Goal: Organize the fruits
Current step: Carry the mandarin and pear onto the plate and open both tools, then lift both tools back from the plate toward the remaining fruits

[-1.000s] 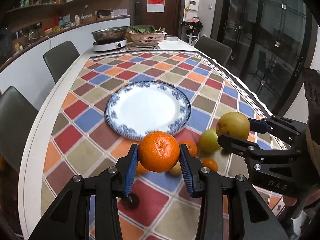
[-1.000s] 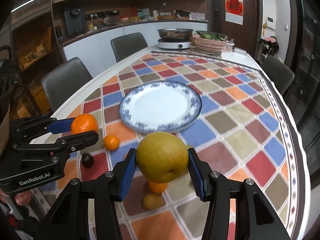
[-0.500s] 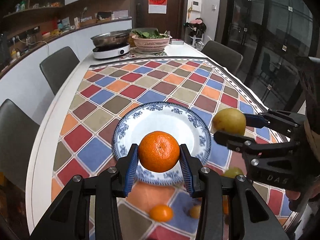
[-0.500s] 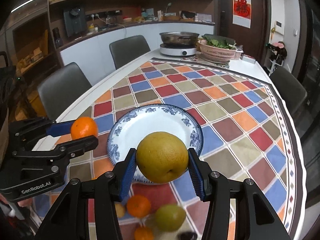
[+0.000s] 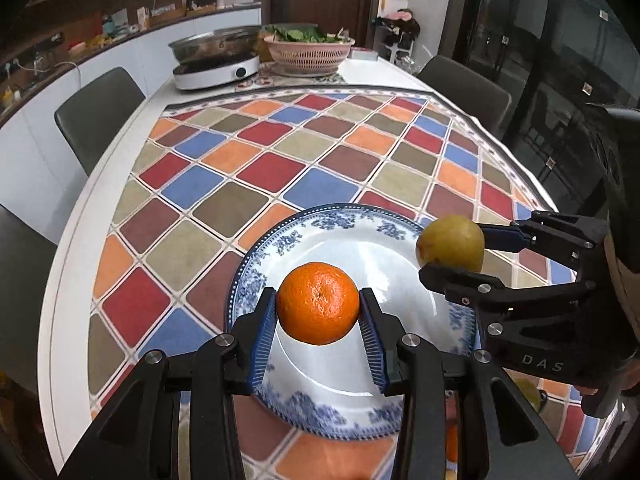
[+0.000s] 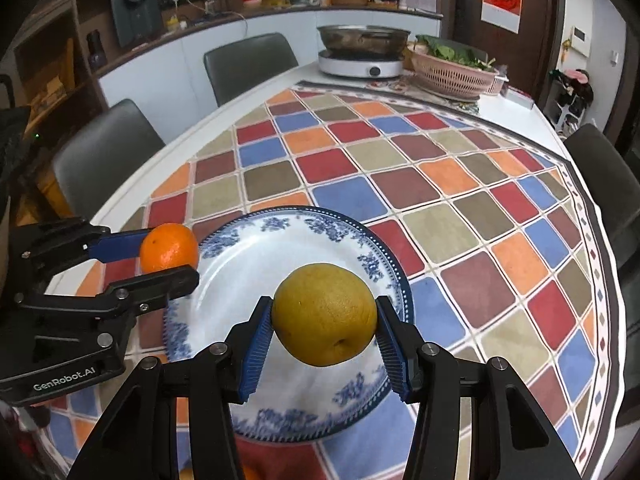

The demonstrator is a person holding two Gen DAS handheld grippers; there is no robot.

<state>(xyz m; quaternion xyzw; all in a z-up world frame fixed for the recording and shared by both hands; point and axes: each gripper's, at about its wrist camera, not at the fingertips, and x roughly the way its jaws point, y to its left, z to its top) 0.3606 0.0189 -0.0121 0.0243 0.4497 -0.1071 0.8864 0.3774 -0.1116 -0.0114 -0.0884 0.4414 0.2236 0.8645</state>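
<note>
Left wrist view: the left gripper [image 5: 319, 312] squeezes the orange [image 5: 318, 303], and the right gripper [image 6: 324, 330] squeezes the yellow pear [image 6: 325, 314]. Both fruits have come over the plate [image 5: 408, 232] now, ready to set down.

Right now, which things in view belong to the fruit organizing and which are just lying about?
Job: round orange mandarin; yellow-green round pear; blue-and-white patterned china plate.
Lying about: steel pan on white cooker; pink basket of greens; grey chairs.

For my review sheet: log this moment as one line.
left gripper: shut on orange | right gripper: shut on yellow pear | both over empty blue-rimmed plate | fruit unreleased
</note>
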